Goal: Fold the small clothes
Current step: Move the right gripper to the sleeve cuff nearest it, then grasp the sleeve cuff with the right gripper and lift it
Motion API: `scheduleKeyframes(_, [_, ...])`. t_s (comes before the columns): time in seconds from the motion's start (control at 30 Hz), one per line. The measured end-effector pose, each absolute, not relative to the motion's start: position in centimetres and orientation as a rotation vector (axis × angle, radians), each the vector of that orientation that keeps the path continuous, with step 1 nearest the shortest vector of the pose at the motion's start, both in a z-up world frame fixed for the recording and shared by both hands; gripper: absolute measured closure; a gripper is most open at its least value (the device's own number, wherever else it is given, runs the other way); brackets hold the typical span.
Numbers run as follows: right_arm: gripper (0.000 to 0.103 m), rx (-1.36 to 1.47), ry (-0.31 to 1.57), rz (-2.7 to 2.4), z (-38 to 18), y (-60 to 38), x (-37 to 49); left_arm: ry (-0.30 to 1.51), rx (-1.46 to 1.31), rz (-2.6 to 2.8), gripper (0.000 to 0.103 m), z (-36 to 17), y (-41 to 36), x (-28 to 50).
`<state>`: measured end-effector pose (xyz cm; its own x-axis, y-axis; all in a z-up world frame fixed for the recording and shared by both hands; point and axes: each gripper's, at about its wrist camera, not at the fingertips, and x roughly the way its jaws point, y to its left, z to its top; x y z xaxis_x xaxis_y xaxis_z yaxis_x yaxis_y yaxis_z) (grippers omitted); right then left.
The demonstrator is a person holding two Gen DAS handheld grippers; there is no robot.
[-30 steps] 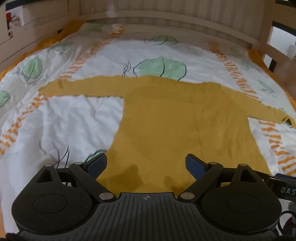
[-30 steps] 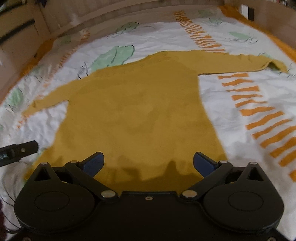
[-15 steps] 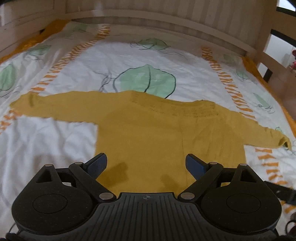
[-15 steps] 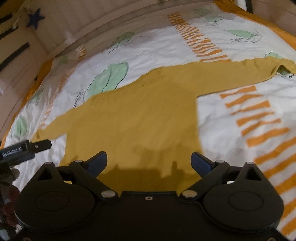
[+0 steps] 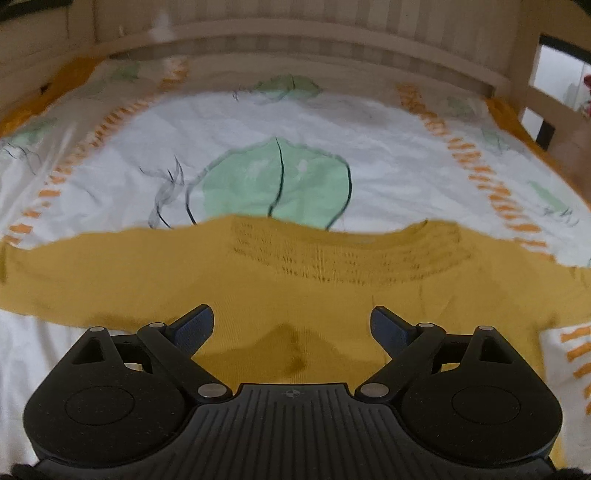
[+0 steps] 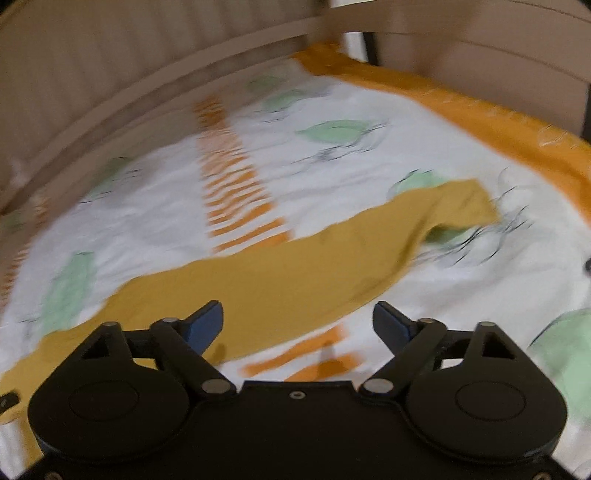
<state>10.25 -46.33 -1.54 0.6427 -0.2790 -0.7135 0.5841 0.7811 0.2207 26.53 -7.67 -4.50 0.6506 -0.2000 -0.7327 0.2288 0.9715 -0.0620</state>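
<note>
Since the earlier frames both of our tongs have travelled across the bed: our left gripper (image 5: 291, 321) now looks at the neck part of the mustard-yellow sweater (image 5: 258, 280), where before it saw the whole garment from the hem side, and our right gripper (image 6: 297, 319) has swung to the side and now looks along one sleeve (image 6: 332, 258) instead of the body.

Our left gripper is released, its blue pads (image 5: 195, 326) stand wide apart above the cloth and nothing is between them. Our right gripper is released as well; its jaws have just been closing a little, but they are not clenched and we see only the sleeve and the sheet below the gap, not gripped.

Going outward, the sweater lies flat and spread on the bed, with both sleeves stretched to the sides. In the left view its ribbed neckline (image 5: 351, 254) is just ahead of the pads. In the right view the sleeve runs diagonally away from the pads, and its cuff end (image 6: 472, 203) is slightly turned over.

Under the sweater is a white bedsheet (image 5: 110, 177) with green leaves, orange striped bands and an orange border. Around the bed stands a light wooden rail (image 5: 295, 33). Both views are blurred.
</note>
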Motion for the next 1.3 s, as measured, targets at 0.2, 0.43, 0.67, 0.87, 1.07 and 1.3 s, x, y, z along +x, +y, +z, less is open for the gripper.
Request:
scheduleKeyframes(0.2, [0.032,0.457,0.710,-0.624,-2.2,-52.1,11.0,0.918,0.081,-0.271,0.011,-7.9,-8.1,27.4])
scheduleKeyframes(0.43, [0.032,0.502,0.690,-0.751,-3.4,-57.6,12.1,0.992,0.109,-0.238,0.008,-10.6,-8.2,28.3])
scheduleKeyframes(0.67, [0.032,0.599,0.687,-0.914,-5.8,-61.8,11.8,0.913,0.090,-0.237,0.000,-11.2,-7.7,26.9])
scheduleKeyframes(0.87, [0.031,0.811,0.631,-0.939,-9.0,-64.3,11.0,0.868,0.074,-0.222,0.000,-11.5,-7.8,26.4])
scheduleKeyframes(1.07, [0.086,0.944,0.478,-0.863,-10.7,-65.4,10.0,0.880,0.102,-0.240,0.000,-11.4,-8.1,26.8])
scheduleKeyframes(1.3, [0.086,0.768,0.458,-0.778,-6.3,-62.8,11.0,0.920,0.092,-0.264,0.002,-10.5,-7.5,27.5])
